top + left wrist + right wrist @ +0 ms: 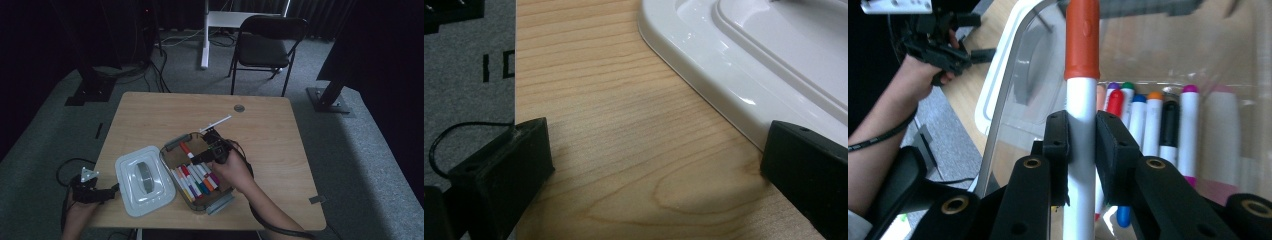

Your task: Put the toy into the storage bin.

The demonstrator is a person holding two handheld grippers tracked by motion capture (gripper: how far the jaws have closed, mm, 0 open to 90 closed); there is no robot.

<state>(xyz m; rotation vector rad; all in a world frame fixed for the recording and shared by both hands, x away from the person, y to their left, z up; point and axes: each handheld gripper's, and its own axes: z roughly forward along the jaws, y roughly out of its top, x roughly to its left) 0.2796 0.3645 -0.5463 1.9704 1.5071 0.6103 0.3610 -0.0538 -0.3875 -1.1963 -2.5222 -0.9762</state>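
High view: the right gripper (pixel 212 150) sits just right of centre over the clear plastic marker box (pixel 220 200), clamping a white marker with an orange-red cap (pixel 186 149); the left gripper (pixel 92 192) rests at lower left beside the white rectangular lid (pixel 144 181).
Left gripper view: jaws wide apart over bare wooden table (pixel 624 150), holding nothing.
Right gripper view: pads pinch the marker's white barrel at centre.

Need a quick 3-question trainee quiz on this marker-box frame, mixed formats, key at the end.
1. True or false: the right gripper is shut on an orange-capped marker.
2. The white lid lies: A) on the clear box B) on the table beside the box C) on the chair.
3. What is between the jaws of the left gripper?

Key: 1 true; 2 B; 3 nothing, just bare table, with the lid's rim by one jaw.
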